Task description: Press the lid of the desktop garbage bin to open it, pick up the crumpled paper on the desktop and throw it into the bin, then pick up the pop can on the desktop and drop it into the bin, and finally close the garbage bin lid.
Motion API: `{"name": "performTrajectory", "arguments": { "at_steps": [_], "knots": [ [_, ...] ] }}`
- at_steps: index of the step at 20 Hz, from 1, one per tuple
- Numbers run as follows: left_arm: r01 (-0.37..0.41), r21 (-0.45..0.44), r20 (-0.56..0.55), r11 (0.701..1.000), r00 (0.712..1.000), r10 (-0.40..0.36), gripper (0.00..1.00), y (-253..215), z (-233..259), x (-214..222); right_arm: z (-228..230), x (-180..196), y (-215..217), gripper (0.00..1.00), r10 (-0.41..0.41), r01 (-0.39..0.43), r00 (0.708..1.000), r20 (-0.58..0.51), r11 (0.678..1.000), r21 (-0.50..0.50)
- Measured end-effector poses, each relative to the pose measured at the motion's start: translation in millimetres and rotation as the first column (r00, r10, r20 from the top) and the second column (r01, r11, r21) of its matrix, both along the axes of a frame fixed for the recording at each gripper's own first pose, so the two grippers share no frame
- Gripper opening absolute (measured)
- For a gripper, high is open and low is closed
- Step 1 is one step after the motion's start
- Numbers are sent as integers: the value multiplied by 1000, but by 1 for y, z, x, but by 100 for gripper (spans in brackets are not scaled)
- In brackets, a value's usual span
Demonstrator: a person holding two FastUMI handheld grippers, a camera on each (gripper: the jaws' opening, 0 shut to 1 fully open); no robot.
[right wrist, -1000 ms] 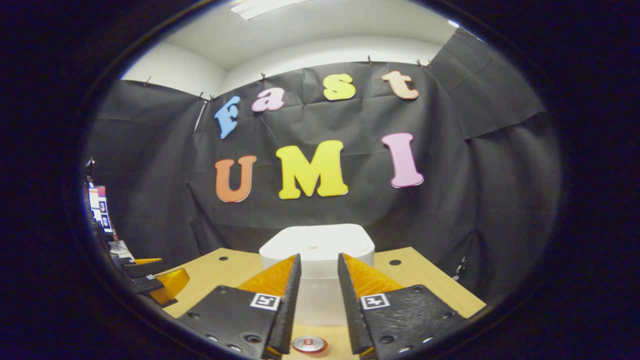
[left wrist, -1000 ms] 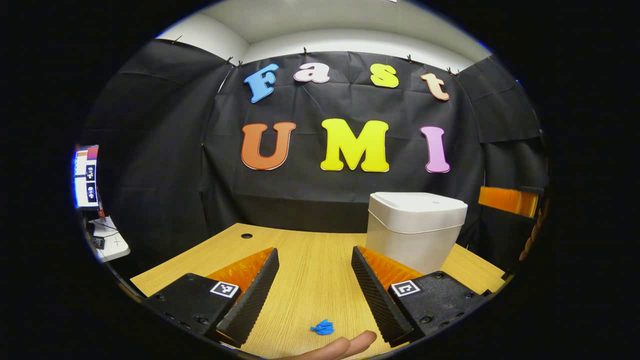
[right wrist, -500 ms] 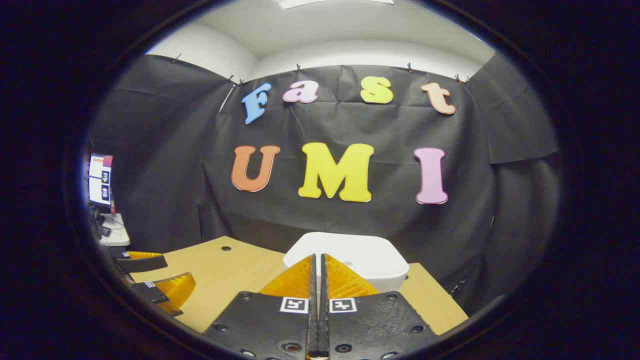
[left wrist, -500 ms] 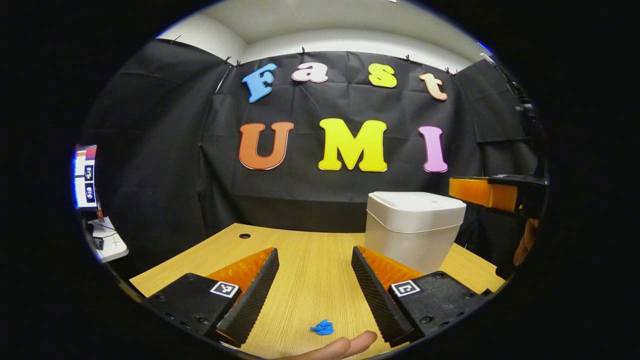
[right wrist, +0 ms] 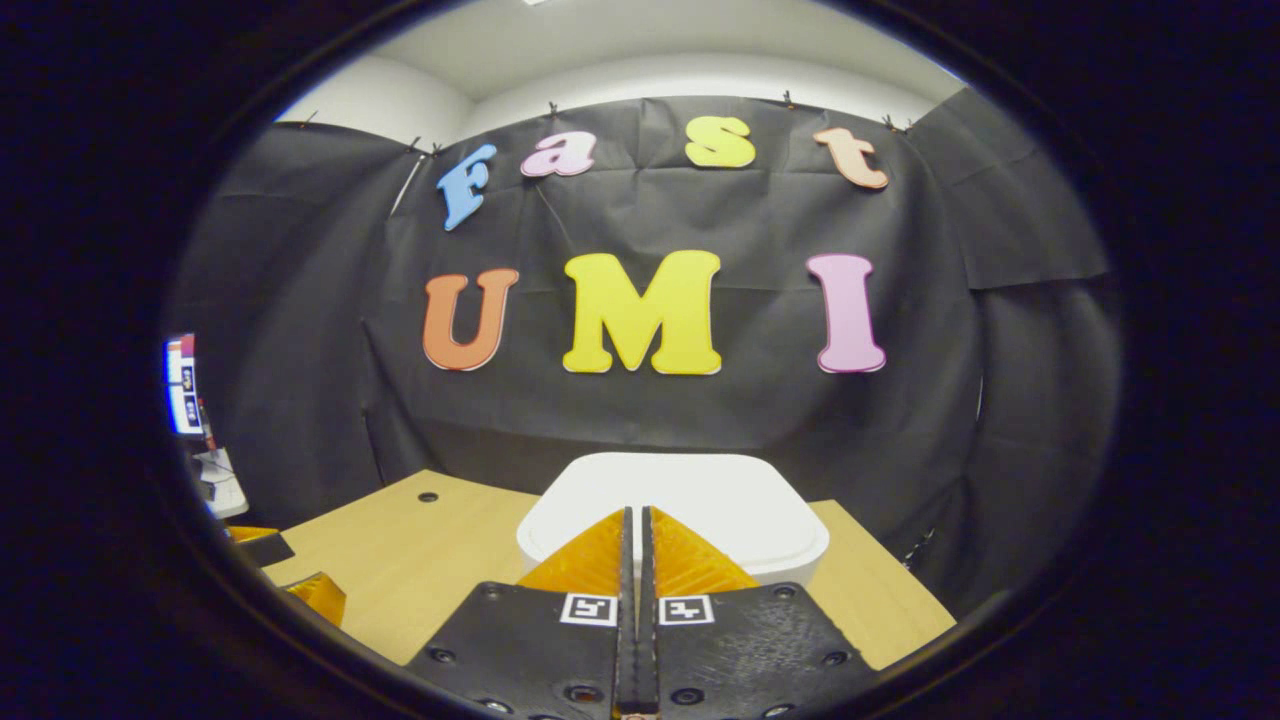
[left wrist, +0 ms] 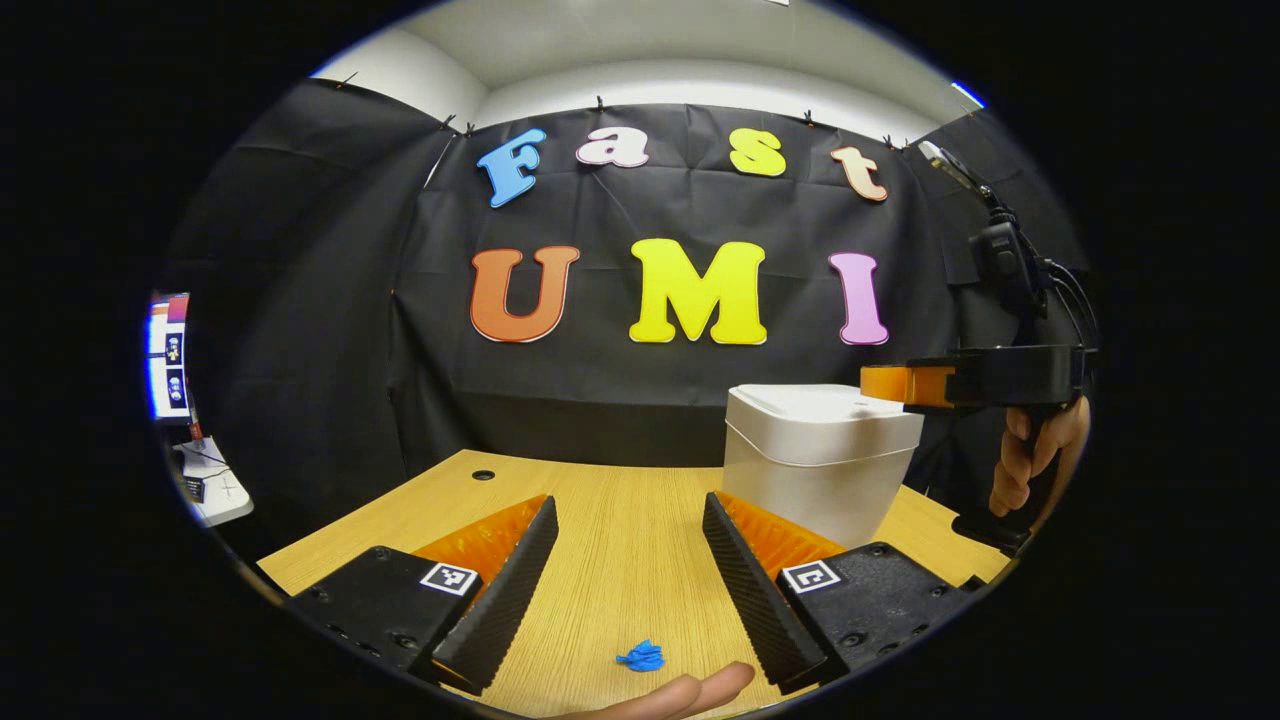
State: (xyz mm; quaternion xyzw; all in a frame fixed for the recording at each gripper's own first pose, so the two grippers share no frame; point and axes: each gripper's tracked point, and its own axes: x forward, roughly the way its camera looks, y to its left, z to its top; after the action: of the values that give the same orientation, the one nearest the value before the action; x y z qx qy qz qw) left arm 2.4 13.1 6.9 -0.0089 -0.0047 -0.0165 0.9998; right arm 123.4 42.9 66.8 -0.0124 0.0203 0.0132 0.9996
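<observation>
Grippers: I counted two. My left gripper (left wrist: 625,560) hung over the table (left wrist: 620,500) with fingers spread wide, holding nothing; my right gripper (right wrist: 632,530) had its fingers pressed together, empty, above the lid (right wrist: 690,500).
Bin: one white garbage bin (left wrist: 815,470), lid down, right of centre.
Paper: one blue crumpled paper (left wrist: 641,657) lay between my left fingers, beside a fingertip (left wrist: 700,690).
Surroundings: one monitor (left wrist: 165,355) far left.

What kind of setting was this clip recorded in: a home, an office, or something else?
Most likely a staged recording booth rather than a real home. Black cloth hangs pinned as the walls, a bare wooden desk carries little beyond a white bin, and a monitor stands on a side table at the left.
</observation>
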Motion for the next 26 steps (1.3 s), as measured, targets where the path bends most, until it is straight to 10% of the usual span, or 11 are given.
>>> {"name": "performTrajectory", "arguments": {
  "at_steps": [26],
  "knots": [
    [-4, 2, -26, 1000, 1000, 4, 94, 1, -9, 9, -14, 20, -9, 0, 60, -55, 994, -96, 997, 62]
  ]
}}
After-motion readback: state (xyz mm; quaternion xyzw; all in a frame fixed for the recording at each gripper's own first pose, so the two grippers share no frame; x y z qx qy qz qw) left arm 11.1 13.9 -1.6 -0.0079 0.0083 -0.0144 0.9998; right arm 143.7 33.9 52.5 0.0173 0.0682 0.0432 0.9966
